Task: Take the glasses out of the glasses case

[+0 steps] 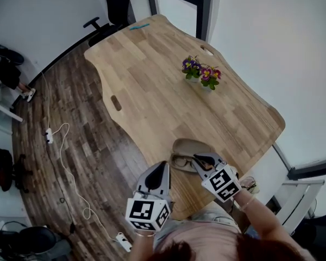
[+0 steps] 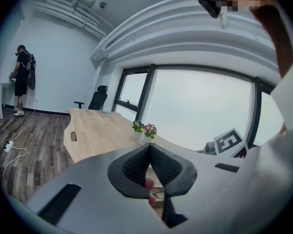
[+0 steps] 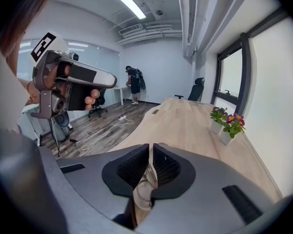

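Head view: glasses [image 1: 180, 162] sit at the near edge of the open glasses case [image 1: 191, 144], at the right gripper [image 1: 198, 160] tips, with the left gripper [image 1: 162, 170] just beside; left gripper view: jaws pressed together, empty; right gripper view: jaws nearly closed, pinching the glasses frame.

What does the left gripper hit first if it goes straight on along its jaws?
Likely the potted flowers: the left gripper, jaws shut, lines up with them across the table. The glasses case seems to sit just below and right of that line; height is unclear.
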Available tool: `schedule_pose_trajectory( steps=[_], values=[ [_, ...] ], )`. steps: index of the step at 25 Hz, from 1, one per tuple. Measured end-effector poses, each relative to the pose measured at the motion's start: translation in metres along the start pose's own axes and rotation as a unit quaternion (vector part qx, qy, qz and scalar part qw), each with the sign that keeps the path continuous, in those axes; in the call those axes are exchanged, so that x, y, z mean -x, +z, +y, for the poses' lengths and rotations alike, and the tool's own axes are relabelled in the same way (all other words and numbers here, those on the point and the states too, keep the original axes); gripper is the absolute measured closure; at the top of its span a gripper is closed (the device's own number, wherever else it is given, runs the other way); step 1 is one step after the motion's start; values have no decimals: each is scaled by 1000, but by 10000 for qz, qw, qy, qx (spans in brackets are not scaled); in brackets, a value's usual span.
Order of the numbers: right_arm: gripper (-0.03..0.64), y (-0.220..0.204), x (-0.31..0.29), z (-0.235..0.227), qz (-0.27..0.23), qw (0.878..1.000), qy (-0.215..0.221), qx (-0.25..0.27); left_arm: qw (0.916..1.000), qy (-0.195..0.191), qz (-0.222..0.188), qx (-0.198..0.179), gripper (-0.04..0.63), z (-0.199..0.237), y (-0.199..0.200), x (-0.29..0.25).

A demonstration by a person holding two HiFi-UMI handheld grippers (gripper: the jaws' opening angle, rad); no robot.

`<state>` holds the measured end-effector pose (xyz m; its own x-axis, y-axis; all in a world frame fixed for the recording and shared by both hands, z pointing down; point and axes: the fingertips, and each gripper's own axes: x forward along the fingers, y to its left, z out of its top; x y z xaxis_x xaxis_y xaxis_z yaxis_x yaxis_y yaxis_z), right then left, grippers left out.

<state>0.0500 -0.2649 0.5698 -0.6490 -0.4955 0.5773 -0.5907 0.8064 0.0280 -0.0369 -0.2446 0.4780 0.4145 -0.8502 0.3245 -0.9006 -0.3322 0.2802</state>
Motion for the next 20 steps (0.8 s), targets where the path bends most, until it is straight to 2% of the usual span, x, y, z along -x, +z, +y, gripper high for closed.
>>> schedule_pose_trajectory(
  steps=[10,13,20],
  values=[
    [610,-24,-28,0,439,9970,541,341,9994,303,47,145,595,8,-7,-6],
    [560,-33,-36,4,589,9947,736,401,9993,334,91,171,595,10,-10,-7],
    [551,-56,-52,7,973,9886,1031,499,9987,395,184,255,595,12,-18,-12]
  ],
)
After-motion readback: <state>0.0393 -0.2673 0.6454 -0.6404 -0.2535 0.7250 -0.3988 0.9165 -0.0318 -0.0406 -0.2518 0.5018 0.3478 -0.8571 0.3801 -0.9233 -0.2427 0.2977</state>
